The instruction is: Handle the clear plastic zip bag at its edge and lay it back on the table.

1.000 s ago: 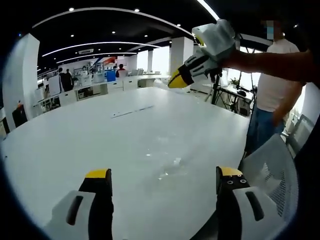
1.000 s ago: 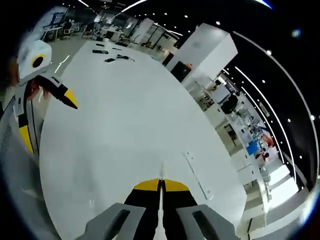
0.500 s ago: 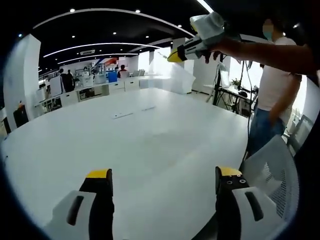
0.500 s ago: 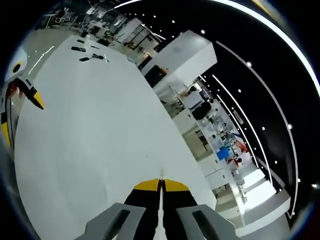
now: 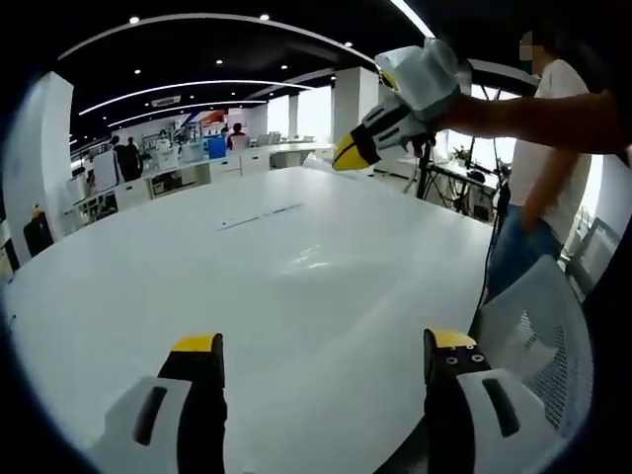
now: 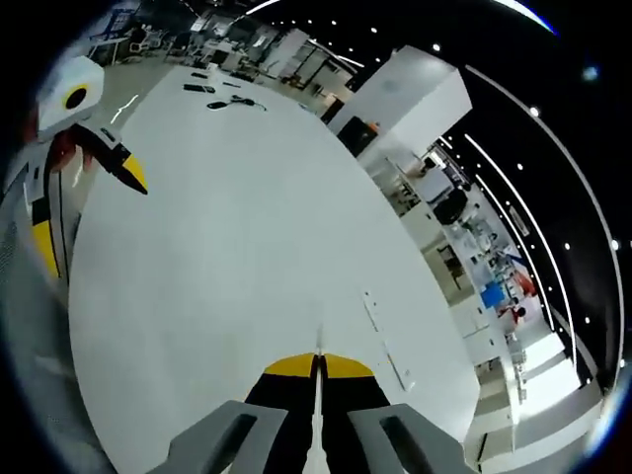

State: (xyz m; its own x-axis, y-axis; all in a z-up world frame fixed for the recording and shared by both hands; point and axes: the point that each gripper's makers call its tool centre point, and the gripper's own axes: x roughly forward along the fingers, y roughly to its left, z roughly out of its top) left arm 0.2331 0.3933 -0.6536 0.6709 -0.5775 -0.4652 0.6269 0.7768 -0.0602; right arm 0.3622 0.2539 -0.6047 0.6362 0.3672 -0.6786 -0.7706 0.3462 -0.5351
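Observation:
My right gripper (image 6: 318, 367) is shut on the edge of the clear plastic zip bag (image 6: 318, 341), which shows as a thin pale line rising from between the jaws. From the left gripper view, the right gripper (image 5: 352, 154) hangs above the far right of the white table (image 5: 148, 276), held by a person's hand. Below its tip a faint glossy sheen (image 5: 312, 261) lies over the table; I cannot tell how much of the bag touches it. My left gripper (image 5: 324, 346) stands open near the table's front edge with nothing between its fingers, and it also appears as the left gripper (image 6: 89, 212) at the left.
A person in a white shirt (image 5: 553, 148) stands at the right, beside a white mesh chair (image 5: 538, 326) and a dark tripod (image 5: 430, 183). A thin flat strip (image 5: 259, 215) lies mid-table. Small dark items (image 6: 222, 97) lie at the table's far end.
Half a second ago the right gripper was raised high with the bag hanging in the air. Now it has come back down toward the table. The left gripper has stayed put, open.

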